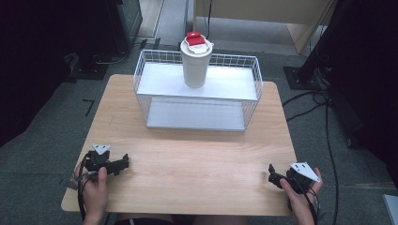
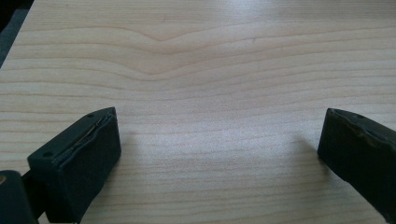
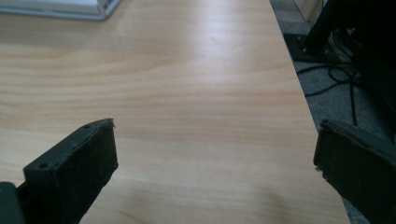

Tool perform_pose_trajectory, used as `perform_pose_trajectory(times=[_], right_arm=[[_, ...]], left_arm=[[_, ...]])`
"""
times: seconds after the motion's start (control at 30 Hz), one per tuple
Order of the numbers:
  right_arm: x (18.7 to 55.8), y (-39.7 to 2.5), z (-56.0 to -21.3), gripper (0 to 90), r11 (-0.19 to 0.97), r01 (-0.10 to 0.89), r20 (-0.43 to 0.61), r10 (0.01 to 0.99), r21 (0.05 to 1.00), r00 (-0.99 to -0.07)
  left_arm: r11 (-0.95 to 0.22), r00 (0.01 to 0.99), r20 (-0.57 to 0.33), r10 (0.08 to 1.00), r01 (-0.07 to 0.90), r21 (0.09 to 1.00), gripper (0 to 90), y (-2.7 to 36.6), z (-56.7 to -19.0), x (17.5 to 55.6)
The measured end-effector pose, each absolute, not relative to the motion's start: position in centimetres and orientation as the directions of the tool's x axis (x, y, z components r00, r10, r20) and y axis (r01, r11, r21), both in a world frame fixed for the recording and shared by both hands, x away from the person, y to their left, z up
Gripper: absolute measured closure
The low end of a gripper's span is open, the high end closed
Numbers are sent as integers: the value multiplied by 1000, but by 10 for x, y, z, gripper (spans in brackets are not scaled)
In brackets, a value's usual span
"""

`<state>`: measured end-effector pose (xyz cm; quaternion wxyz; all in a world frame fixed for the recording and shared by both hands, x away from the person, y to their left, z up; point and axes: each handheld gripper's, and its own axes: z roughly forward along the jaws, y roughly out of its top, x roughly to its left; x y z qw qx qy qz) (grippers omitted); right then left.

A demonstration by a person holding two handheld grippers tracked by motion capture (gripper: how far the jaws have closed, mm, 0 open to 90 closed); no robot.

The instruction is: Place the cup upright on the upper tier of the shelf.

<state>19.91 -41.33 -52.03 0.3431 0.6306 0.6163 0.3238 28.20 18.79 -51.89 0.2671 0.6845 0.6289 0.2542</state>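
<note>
1. Upright, the white tumbler with a red lid (image 1: 196,61) stands on the white wire shelf rack's (image 1: 197,89) top tier.
2. Left gripper (image 1: 123,162) and right gripper (image 1: 272,174) rest low, seemingly on the light wooden table (image 1: 197,164), jaws spread wide, nothing between them.

The left gripper (image 2: 219,140) hangs just above the pale wooden tabletop (image 2: 205,60), its two black padded jaws spread wide with bare wavy-grained wood between them; at the tabletop's far left corner lies a dark strip of floor (image 2: 10,28)
</note>
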Motion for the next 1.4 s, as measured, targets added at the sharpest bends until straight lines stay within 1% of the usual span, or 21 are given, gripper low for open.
perform_pose_trajectory(times=[0.07, 0.27, 0.37, 0.47, 0.57, 0.63, 0.7, 0.83, 0.93, 1.4], right_arm=[[198, -417, -521, 0, -17, 568, -4, 999, 823, 36], [195, -426, -523, 0, 1, 610, -39, 998, 793, 48], [192, -430, -524, 0, -4, 641, -30, 999, 767, 41], [190, -433, -524, 0, -9, 650, -26, 999, 760, 45], [190, -433, -525, 0, 19, 668, -35, 999, 744, 11], [190, -432, -526, 0, 47, 681, -59, 998, 731, -6], [189, -432, -526, 0, 47, 677, -70, 997, 734, 7], [189, -433, -526, 0, 44, 683, -48, 999, 729, -13], [193, -434, -527, 0, -5, 704, 22, 1000, 710, -15], [195, -432, -527, 0, 5, 705, 28, 999, 709, -35]], left_arm=[[-66, 80, 12, 997, 725, 686, 0, 188, -519, 282], [-66, 80, 12, 997, 725, 685, 0, 188, -519, 282], [-66, 80, 12, 997, 725, 685, 0, 188, -519, 282], [-66, 80, 12, 997, 725, 685, 0, 188, -519, 282], [-66, 80, 12, 997, 725, 685, 0, 188, -519, 282], [-66, 80, 12, 997, 725, 685, 0, 188, -519, 282], [-66, 80, 12, 997, 725, 685, 0, 188, -519, 282], [-67, 80, 12, 997, 725, 685, 0, 188, -519, 282], [-66, 80, 12, 997, 725, 685, 0, 188, -519, 282], [-66, 79, 12, 997, 725, 685, 0, 188, -519, 282]])
